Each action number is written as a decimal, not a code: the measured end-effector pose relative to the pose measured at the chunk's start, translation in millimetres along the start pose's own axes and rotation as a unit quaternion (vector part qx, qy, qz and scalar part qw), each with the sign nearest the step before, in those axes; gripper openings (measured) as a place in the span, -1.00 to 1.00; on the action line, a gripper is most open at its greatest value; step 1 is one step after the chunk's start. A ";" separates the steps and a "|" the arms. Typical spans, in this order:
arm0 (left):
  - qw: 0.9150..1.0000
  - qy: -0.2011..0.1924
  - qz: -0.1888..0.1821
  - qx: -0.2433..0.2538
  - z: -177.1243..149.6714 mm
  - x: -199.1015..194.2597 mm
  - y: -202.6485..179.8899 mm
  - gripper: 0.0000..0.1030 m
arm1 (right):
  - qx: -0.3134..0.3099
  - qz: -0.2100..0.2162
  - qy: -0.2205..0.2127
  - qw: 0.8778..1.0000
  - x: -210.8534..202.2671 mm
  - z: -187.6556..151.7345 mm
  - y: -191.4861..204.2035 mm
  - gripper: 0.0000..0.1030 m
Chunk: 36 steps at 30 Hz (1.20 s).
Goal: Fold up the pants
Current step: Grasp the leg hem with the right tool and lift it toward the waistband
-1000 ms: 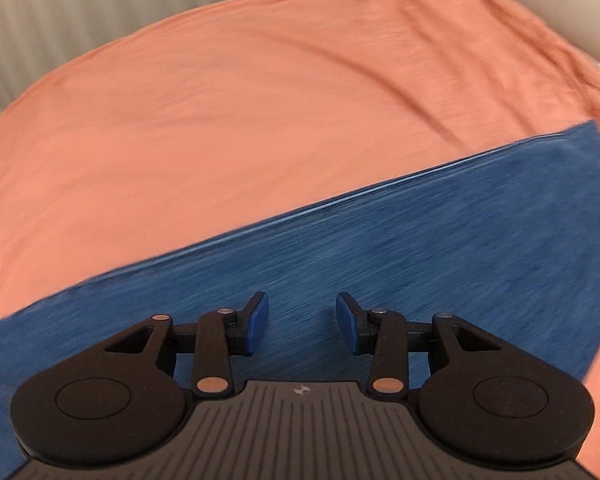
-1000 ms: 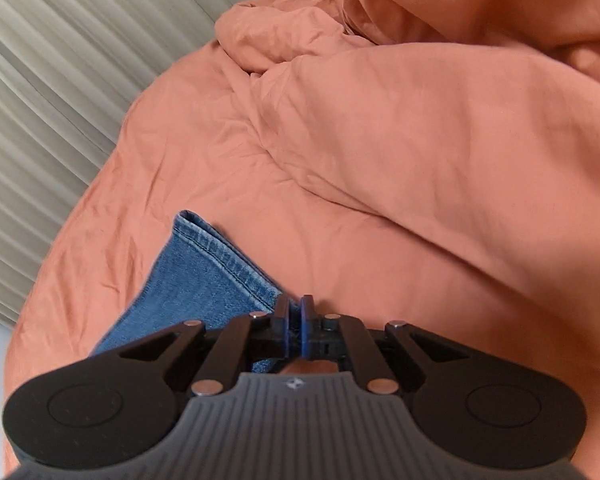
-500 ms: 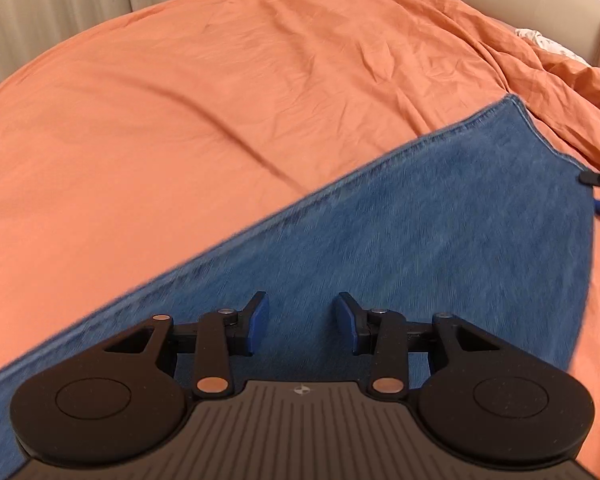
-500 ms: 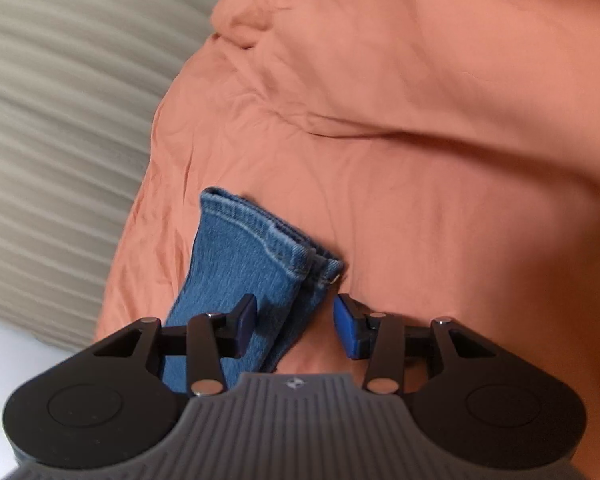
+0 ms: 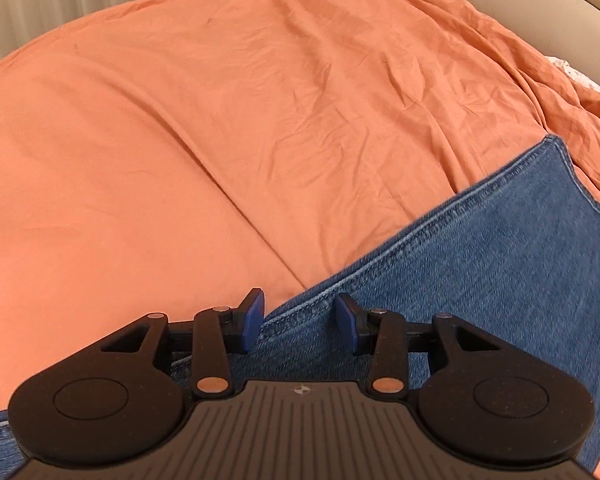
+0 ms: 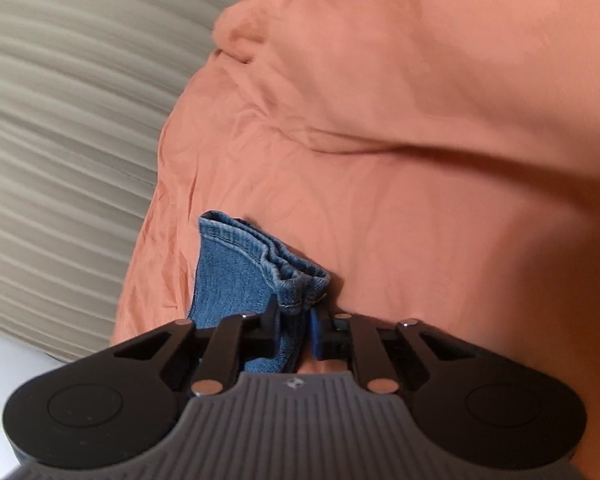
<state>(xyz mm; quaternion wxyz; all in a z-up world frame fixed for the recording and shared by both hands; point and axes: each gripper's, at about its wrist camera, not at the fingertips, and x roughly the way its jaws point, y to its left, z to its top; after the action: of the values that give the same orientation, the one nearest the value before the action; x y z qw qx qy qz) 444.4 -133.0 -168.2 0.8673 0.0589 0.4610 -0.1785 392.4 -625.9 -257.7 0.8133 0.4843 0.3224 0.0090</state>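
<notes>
Pants: 1 pair of blue denim jeans [image 5: 480, 292], lying flat on the bed; a stitched side seam runs diagonally from lower left to upper right in the left wrist view.
Leg ends: 2 hemmed cuffs [image 6: 268, 256] stacked one on the other in the right wrist view, thick rolled edges with pale stitching.
Denim texture: coarse diagonal weave, faded lighter along seams and hems.
Bedding: 1 orange cotton sheet [image 5: 220, 128], smooth with fine creases and 1 long fold; in the right wrist view a bunched orange duvet [image 6: 440, 80] rises behind the cuffs.
Left gripper [image 5: 300, 318]: 2 black fingers with blue pads, spread wide, holding nothing; it sits over the seam edge, 1 pad above the sheet, 1 above the denim.
Right gripper [image 6: 294, 328]: jaws drawn close together and pinching the side edge of the stacked cuffs.
Backdrop: 1 beige pleated curtain [image 6: 60, 120], blurred in the right wrist view.
Headboard: 1 beige padded curve [image 5: 540, 4] at the top right of the left wrist view.
</notes>
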 end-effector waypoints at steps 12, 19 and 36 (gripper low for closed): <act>0.999 -0.023 -0.017 0.023 -28.7 -77.5 -23.7 -0.32 | -0.078 -0.048 -0.008 0.996 -19.9 6.9 51.3 -0.91; 0.996 0.022 -0.072 0.044 -75.0 -87.7 -58.7 -0.47 | -0.126 -0.064 -0.019 0.990 -41.6 8.6 94.4 -0.91; 0.987 0.015 -0.156 -0.023 -146.0 -153.9 -57.3 -0.58 | -0.293 -0.046 -0.041 0.954 -90.8 -39.5 250.8 -0.92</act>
<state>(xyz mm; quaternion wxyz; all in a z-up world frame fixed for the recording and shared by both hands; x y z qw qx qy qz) 231.3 -108.0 -121.2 0.8230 -0.0309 0.4814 -0.2999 374.1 -491.6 -24.6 0.9315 0.2089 0.2942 0.0459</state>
